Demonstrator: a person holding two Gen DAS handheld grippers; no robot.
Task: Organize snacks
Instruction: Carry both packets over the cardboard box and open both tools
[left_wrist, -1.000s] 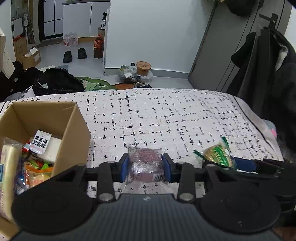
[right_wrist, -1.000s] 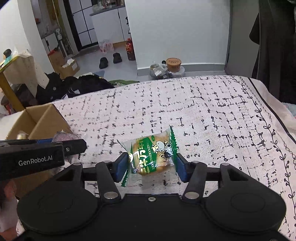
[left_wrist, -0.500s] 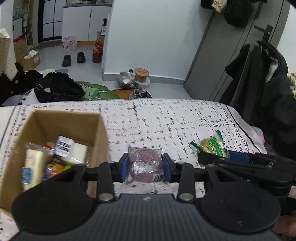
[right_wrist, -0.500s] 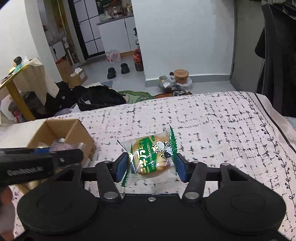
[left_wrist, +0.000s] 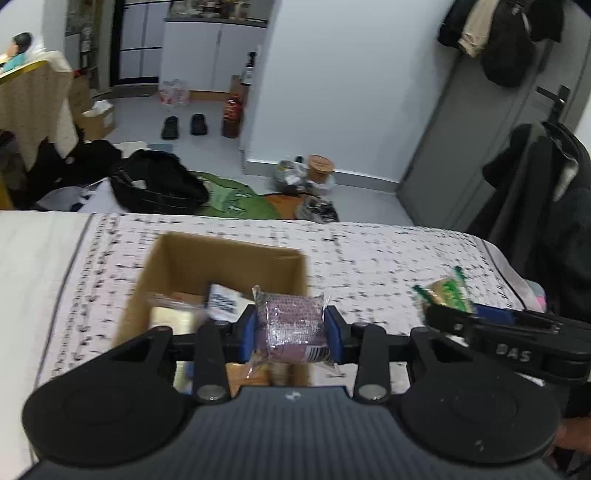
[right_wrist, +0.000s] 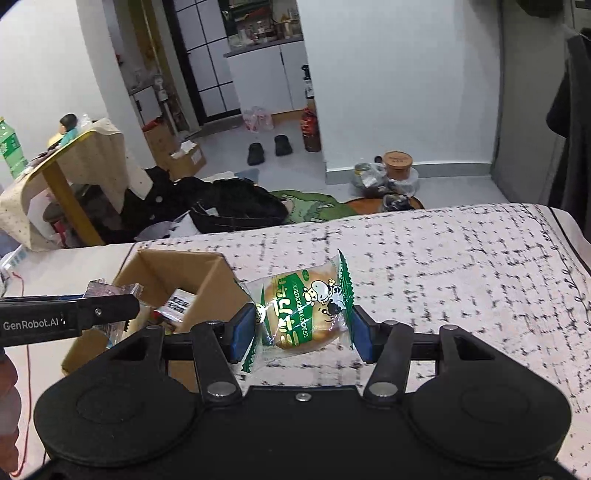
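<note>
Two grippers each hold one wrapped snack above a bed. The left gripper (left_wrist: 290, 329) has its blue pads clamped on a purple packet (left_wrist: 291, 324) in clear crinkled film, pressed in from both sides, a barcode showing at its lower edge. In the left wrist view this packet hangs over the near right part of the cardboard box (left_wrist: 229, 254), which lies at about 11 o'clock from the gripper. Inside the box sit several packed snacks (left_wrist: 221, 301), blurred here; one carries a white label with dark print.

The right gripper (right_wrist: 302, 330) is closed on a green and clear bun packet (right_wrist: 301, 314) showing a cartoon cow, held by its two side edges and tilted slightly, its sawtooth ends sticking out past the pads. From the right wrist view the box (right_wrist: 173, 267) stands at 10 o'clock, open at the top, just beside the bun packet, and the left gripper's finger (right_wrist: 74, 314) reaches in over it from 9 o'clock, with the purple packet's film showing above it.

Both box and grippers are over the bedspread (right_wrist: 461, 266), white with a black broken-line pattern. Beyond the bed at 12 o'clock lie a black bag (right_wrist: 236, 206), a pair of dark slippers (right_wrist: 269, 147), and a brown lidded tub (right_wrist: 397, 162) on the grey floor.
</note>
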